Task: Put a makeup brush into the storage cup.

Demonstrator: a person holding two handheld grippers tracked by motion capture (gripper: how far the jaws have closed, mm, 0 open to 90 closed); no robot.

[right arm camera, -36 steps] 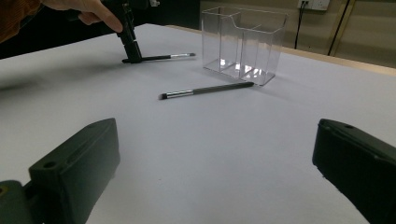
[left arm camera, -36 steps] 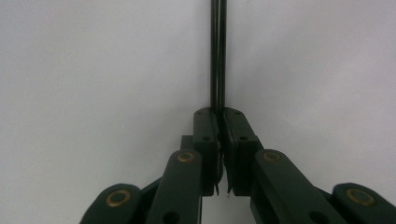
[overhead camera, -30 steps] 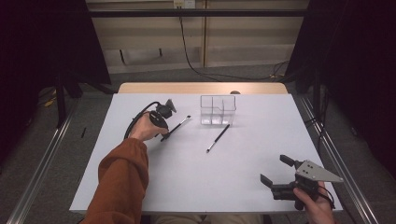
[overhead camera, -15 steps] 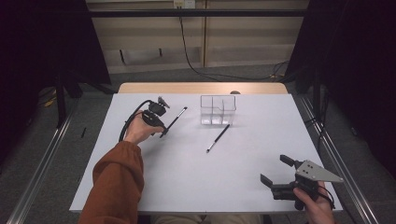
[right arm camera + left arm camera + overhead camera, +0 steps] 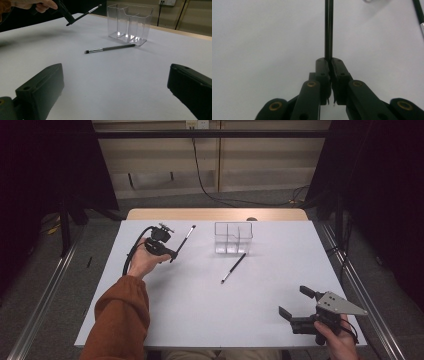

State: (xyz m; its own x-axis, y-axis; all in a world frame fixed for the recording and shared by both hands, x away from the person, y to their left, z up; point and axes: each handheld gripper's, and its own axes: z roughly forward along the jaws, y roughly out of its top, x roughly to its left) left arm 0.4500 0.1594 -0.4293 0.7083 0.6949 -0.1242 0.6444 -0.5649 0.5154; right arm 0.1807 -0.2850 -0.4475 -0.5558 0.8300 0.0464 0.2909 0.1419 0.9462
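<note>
White covering lies over the table [image 5: 200, 310], and a wooden edge shows at the far side; behind it the floor is grey and the room is dark at both sides. Near the far middle of the table stands a clear organizer box [image 5: 233, 237] with several compartments, and I take it as the landmark for all places.

To the left of the box, the left gripper [image 5: 171, 254] is held above the table by a hand with an orange sleeve [image 5: 122, 320]. Its jaws are closed on a thin black brush [image 5: 184, 239]. In the left gripper view the two pads press on the handle of this brush, which runs straight away from them. From the right gripper view the brush is off the surface, tilted, with its silver end pointing toward the box.

A second brush [image 5: 233, 268] lies flat on the table just in front of the box. Its handle end seems to touch the front of the box, and its silver end points toward the person.

Well apart from the box, at the near right corner, the right gripper [image 5: 295, 304] rests low in the other hand. Its jaws stand wide apart with nothing between them.
</note>
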